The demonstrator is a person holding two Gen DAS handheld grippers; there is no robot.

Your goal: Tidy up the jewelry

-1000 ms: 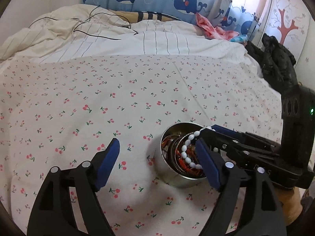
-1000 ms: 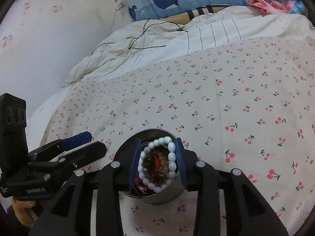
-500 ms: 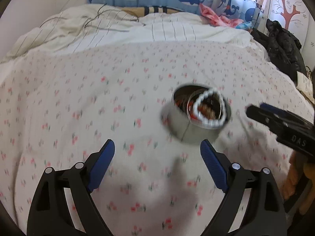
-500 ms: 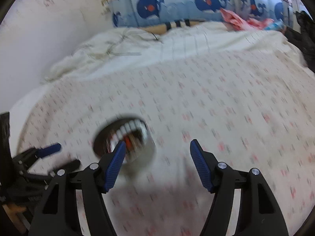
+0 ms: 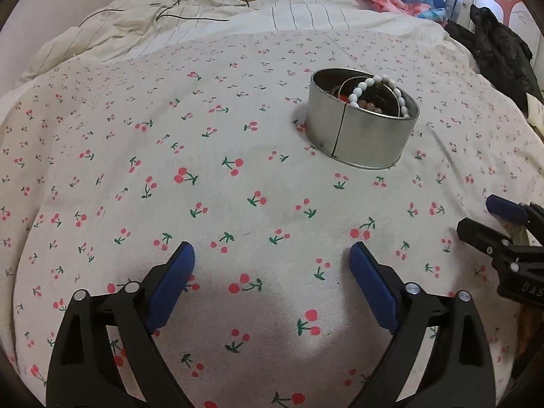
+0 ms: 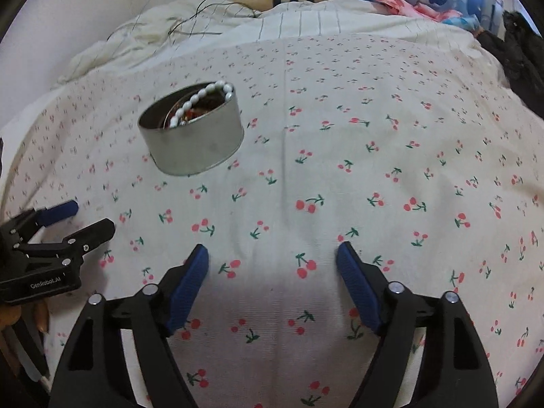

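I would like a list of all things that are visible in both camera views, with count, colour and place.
metal tin: one, silver, on the bedsheet, holding jewelry
white bead bracelet: one, white, draped over the tin's rim
bedsheet: one, white with red cherries, covering the bed
striped blanket: one, cream, behind the sheet
black cable: one, on the blanket
black garment: one, at right edge
left gripper: open, empty
right gripper: open, empty

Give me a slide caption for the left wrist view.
Open left tool facing round metal tin holding white bead bracelet.
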